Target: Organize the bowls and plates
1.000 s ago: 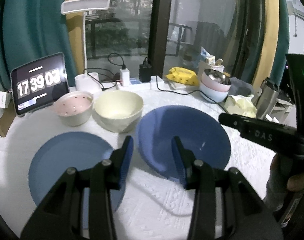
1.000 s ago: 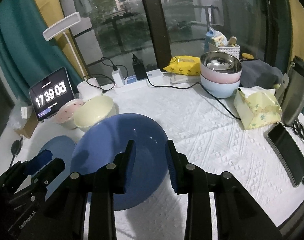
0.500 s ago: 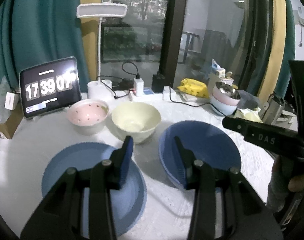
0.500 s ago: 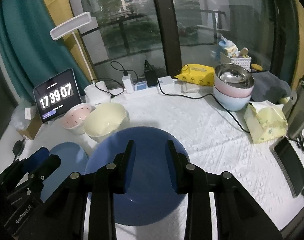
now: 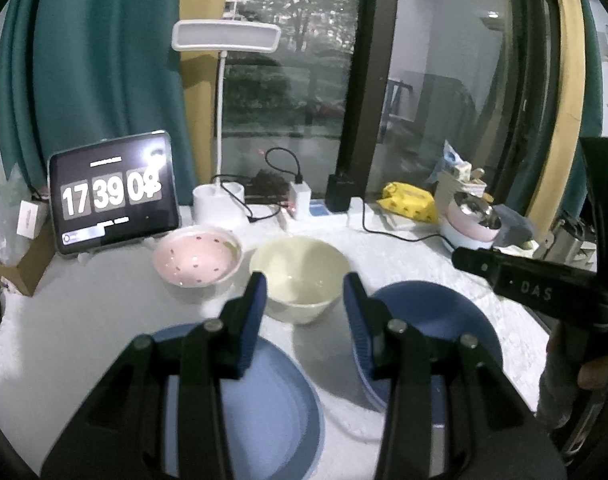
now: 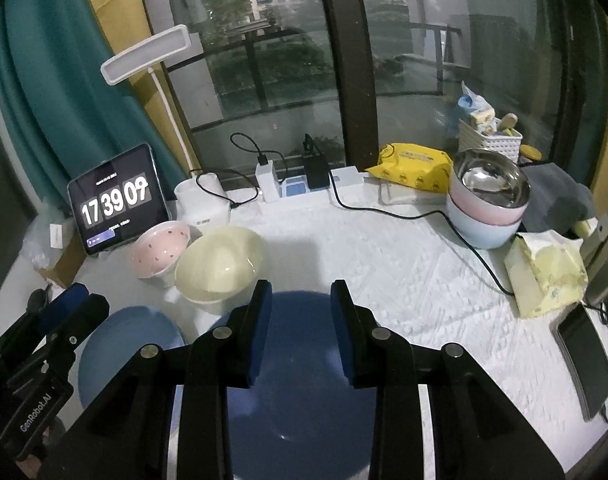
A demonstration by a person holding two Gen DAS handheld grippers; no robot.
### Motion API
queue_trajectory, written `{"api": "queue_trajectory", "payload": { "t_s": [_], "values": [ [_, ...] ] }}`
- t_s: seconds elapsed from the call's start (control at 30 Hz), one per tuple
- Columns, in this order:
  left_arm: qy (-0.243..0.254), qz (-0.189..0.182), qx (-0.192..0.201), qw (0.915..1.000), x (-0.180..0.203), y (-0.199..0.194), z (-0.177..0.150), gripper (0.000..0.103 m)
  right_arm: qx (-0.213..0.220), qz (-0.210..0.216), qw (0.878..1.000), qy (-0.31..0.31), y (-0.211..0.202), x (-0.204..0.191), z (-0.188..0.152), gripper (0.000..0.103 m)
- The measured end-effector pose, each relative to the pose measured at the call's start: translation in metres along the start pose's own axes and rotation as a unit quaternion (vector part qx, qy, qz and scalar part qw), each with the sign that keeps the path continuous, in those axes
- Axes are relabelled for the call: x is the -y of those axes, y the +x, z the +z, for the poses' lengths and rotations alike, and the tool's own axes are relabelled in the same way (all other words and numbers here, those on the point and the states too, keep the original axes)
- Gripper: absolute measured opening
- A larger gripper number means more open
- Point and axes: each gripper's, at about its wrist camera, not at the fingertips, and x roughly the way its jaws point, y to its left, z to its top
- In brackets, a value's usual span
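Note:
A light blue plate lies on the white cloth under my left gripper, which is open with nothing between its fingers. To its right sits a dark blue plate. Behind them stand a pink spotted bowl and a cream bowl. In the right wrist view my right gripper hangs open and empty above the dark blue plate. The light blue plate, the cream bowl and the pink bowl are to its left. A steel bowl stacked in pink and pale blue bowls stands far right.
At the back stand a tablet clock, a white desk lamp, a power strip with cables and a yellow wipes pack. On the right lie a tissue pack and a phone near the table edge.
Both grippers have drawn back from the window and risen, so both plates sit lower in the views and the far bowls show more fully. Neither gripper's opening has changed.

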Motion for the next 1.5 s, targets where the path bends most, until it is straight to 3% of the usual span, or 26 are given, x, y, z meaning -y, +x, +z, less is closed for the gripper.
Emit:
{"api": "queue_trajectory", "payload": {
  "t_s": [0.87, 1.5],
  "values": [
    [-0.022, 0.018, -0.041, 0.9988, -0.027, 0.070, 0.015, 0.041, -0.040, 0.020, 0.999, -0.018, 0.077, -0.021, 0.032, 0.032],
    [-0.044, 0.025, -0.121, 0.9913, -0.041, 0.130, 0.008, 0.041, -0.110, 0.033, 0.993, -0.013, 0.147, -0.031, 0.034, 0.032]
  ]
}}
